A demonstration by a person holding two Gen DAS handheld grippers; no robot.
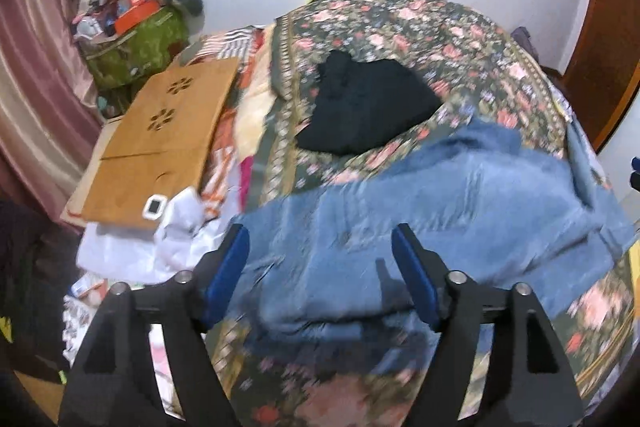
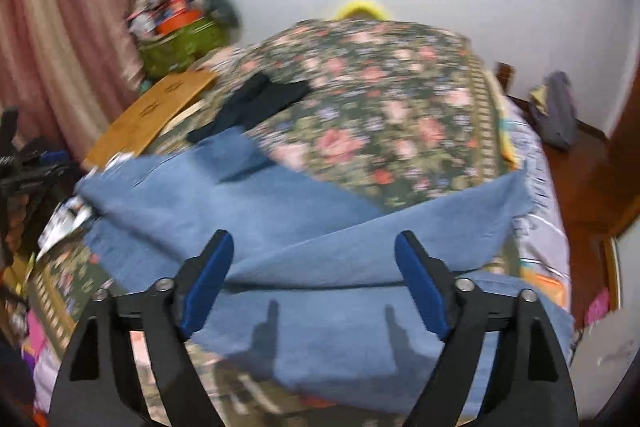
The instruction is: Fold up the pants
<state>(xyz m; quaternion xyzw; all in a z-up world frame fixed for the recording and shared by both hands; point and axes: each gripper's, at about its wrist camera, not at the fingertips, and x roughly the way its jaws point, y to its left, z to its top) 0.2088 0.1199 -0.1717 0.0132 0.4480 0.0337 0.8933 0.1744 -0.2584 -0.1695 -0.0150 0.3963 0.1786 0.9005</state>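
Observation:
Blue denim pants (image 1: 440,195) lie spread across the near part of a bed with a floral cover (image 1: 420,39). My left gripper (image 1: 320,239) is open and empty, just above the pants' left end. In the right wrist view the pants (image 2: 304,227) lie with the two legs crossing, one leg end at the right (image 2: 508,203). My right gripper (image 2: 314,247) is open and empty, above the nearer leg. The left gripper shows at the left edge of the right wrist view (image 2: 24,167).
A folded black garment (image 1: 368,103) lies on the floral cover beyond the pants. A wooden lap tray (image 1: 160,139) and white cloths (image 1: 172,235) lie at the bed's left. A cluttered green bag (image 1: 136,43) stands by the pink curtain (image 1: 36,67).

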